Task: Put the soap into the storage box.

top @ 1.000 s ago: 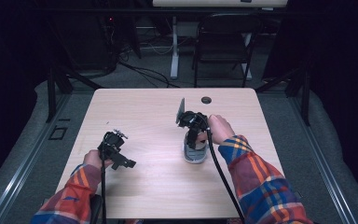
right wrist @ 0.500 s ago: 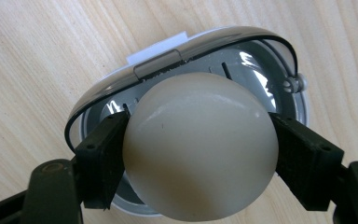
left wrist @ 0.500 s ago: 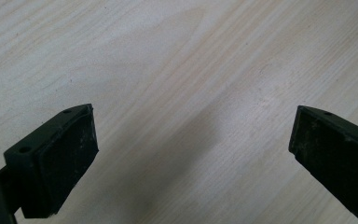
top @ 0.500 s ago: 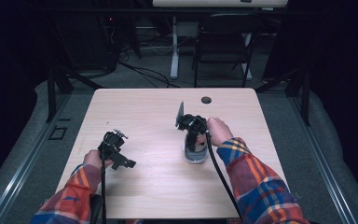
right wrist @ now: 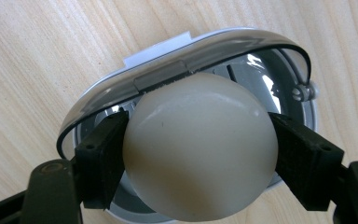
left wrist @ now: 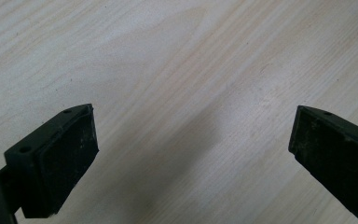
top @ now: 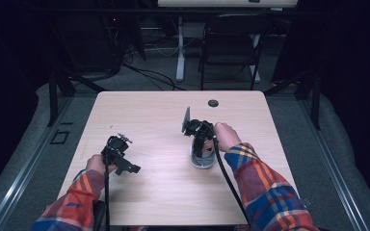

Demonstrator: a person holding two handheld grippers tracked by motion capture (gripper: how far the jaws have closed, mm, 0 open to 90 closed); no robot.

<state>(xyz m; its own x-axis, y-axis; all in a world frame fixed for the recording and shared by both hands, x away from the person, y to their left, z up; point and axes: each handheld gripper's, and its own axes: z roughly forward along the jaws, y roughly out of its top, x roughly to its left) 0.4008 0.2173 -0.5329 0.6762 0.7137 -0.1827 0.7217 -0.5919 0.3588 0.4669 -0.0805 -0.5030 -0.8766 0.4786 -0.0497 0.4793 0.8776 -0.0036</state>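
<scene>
Over a lidded steel container (right wrist: 279,70), right gripper (right wrist: 200,154) fingers pinching a pale egg-like ball (right wrist: 200,144), left gripper (left wrist: 191,154) fingers spread.

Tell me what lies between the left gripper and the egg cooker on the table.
Only bare tabletop lies between the left gripper and the egg cooker, as the high view shows.

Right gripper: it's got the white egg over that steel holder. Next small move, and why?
Probably lower the egg a little further into the holder, then open. The right gripper has its pads pressed on both sides of the egg, directly above the holder's hollow, with its hinged cover raised behind. The left gripper is open over bare table.
</scene>
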